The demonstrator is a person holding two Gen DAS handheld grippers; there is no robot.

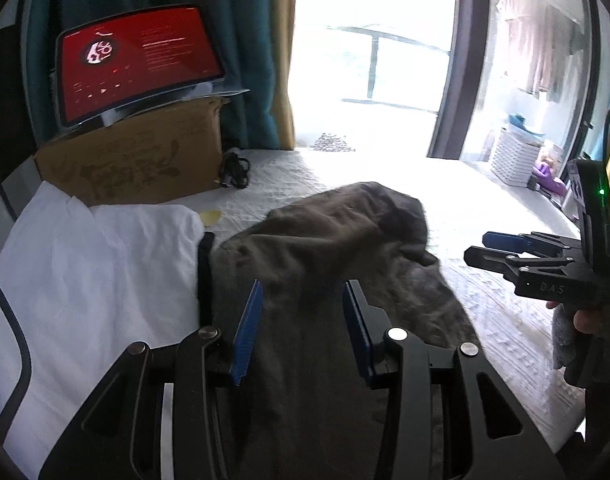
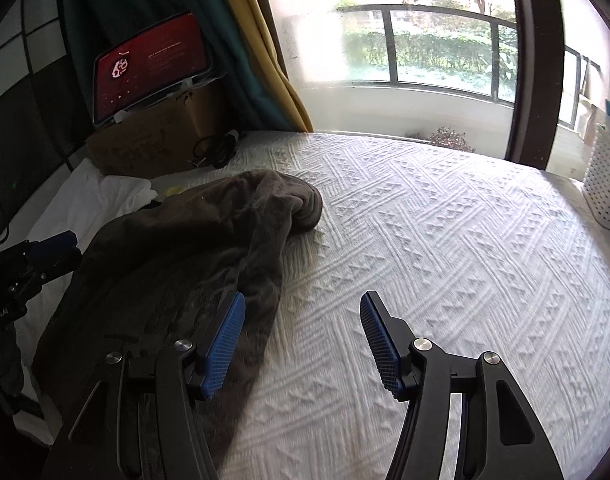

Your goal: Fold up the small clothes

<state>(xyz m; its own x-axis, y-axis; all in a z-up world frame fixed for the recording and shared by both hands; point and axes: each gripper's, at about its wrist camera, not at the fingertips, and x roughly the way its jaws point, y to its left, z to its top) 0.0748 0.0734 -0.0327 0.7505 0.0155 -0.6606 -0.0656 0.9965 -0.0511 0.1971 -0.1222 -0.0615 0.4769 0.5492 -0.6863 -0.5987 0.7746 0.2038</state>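
Observation:
A dark grey-brown garment (image 1: 329, 264) lies crumpled on the white textured bedspread (image 2: 445, 248); it also shows in the right wrist view (image 2: 193, 248). My left gripper (image 1: 303, 300) is open and empty, hovering over the garment's near part. My right gripper (image 2: 303, 312) is open and empty, its left finger over the garment's right edge, its right finger over bare bedspread. The right gripper also shows in the left wrist view (image 1: 479, 248), to the right of the garment. A white garment (image 1: 93, 272) lies to the left of the dark one.
A cardboard box (image 1: 145, 156) with a red-screened tablet (image 1: 137, 60) on top stands at the back left, a black cable (image 1: 235, 170) beside it. A white basket (image 2: 609, 184) sits at the bed's right edge. Curtains and a window lie behind.

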